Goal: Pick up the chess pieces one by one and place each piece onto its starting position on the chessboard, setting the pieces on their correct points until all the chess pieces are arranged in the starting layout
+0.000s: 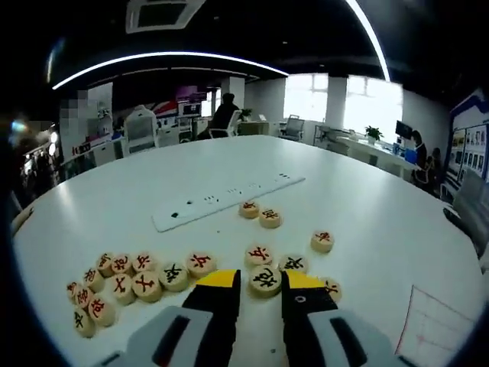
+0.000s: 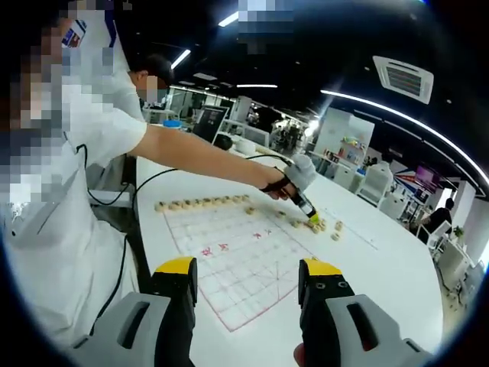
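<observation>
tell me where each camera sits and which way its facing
Left gripper view: rides the left gripper, low over the white table, facing the loose chess pieces and a white power strip; its jaws straddle one piece.
Right gripper view: rides the right gripper, held above the chessboard, facing across it to a row of pieces on its far edge; the person's arm and white shirt show.
Shared: the left gripper, table and loose pieces appear in both.
</observation>
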`<state>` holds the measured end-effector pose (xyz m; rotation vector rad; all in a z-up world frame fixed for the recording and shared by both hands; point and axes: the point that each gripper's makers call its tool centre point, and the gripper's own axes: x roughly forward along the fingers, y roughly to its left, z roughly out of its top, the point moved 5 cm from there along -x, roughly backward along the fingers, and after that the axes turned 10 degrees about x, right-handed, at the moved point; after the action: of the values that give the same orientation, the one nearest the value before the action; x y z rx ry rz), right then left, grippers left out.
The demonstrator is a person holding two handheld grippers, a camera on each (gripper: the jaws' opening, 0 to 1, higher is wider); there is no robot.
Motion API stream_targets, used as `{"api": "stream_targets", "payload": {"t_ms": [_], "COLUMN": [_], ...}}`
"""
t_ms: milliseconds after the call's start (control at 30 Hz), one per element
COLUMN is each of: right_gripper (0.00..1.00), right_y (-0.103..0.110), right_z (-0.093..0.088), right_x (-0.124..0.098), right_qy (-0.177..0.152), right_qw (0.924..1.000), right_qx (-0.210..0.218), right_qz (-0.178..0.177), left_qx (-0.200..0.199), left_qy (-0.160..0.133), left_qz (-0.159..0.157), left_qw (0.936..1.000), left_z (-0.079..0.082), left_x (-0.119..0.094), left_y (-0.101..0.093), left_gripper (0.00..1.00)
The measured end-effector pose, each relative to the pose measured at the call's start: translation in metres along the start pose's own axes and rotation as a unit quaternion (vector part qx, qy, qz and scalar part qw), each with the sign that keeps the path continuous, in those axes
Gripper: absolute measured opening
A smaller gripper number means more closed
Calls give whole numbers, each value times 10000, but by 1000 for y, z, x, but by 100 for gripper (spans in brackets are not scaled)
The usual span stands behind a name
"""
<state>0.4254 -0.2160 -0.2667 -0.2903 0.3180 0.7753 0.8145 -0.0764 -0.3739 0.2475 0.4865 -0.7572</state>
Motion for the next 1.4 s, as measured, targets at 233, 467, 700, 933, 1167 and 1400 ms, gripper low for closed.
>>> {"api": "stream_targets", "payload": {"t_ms": [233, 467, 700, 933, 1167, 1400], "right_gripper": [54, 54, 54, 54, 54, 54], "right_y": [0, 0, 1, 3, 3, 4], "right_z": [1, 1, 2, 5, 7, 8], "right_x": [-1, -1, 0, -2, -3, -2], "right_qy": [-17, -21, -16, -51, -59, -45], "right_qw": [10000, 10000, 10000, 10000, 9999, 9999], "right_qx": [-2, -9, -33, -66, -106, -115], "right_qz": [-3, -1, 17, -2, 4, 8], "left_qx": [-195, -66, 247, 548, 692, 691], "left_qy": [16, -72, -54, -95, -171, -391], "left_qz": [8, 107, 14, -355, -688, -1176], "left_qw": [9998, 9999, 9997, 9978, 9951, 9899], "left_z": [-3, 4, 2, -24, -49, -79], "left_x": [-4, -22, -63, -126, -178, -223], "left_y": [-1, 8, 4, -19, -37, -70], "left_gripper": [20, 20, 20, 20, 20, 20]}}
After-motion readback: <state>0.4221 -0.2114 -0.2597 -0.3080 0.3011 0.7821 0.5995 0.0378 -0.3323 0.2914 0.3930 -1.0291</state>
